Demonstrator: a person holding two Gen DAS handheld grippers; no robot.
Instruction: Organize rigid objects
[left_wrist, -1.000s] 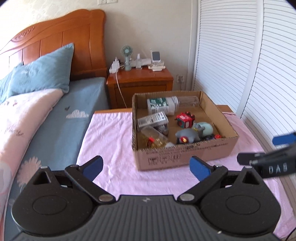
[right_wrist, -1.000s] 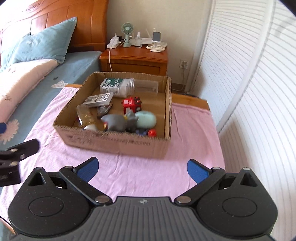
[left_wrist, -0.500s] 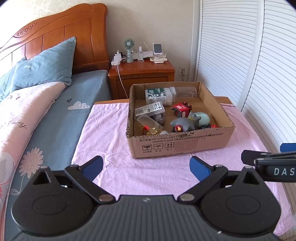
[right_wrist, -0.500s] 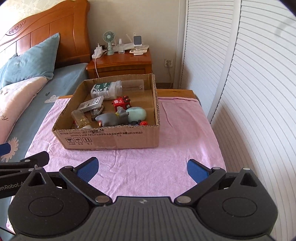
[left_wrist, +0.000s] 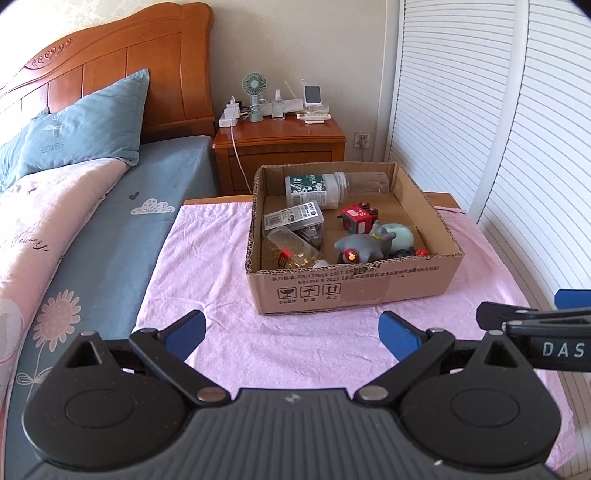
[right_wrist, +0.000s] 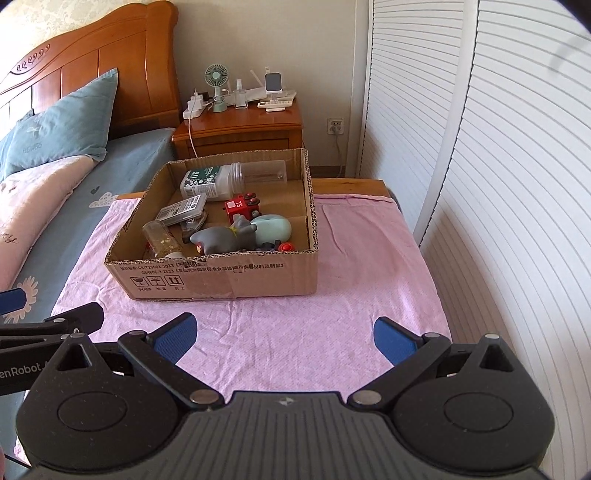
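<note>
Both hand-held grippers are sitting further back from the cardboard box (left_wrist: 354, 284) than a second ago. It's resting on the pink-covered table (left_wrist: 207, 280) and holding a white bottle (left_wrist: 314, 190) lying along the back wall, a flat packet (left_wrist: 293, 219), a clear jar (left_wrist: 291, 251), a red toy (left_wrist: 356, 219) and a grey toy (left_wrist: 360, 249). Left hand-held gripper (left_wrist: 291, 330) and right hand-held gripper (right_wrist: 282, 336) are both spread wide, gripping nothing, with the box well ahead of them.
</note>
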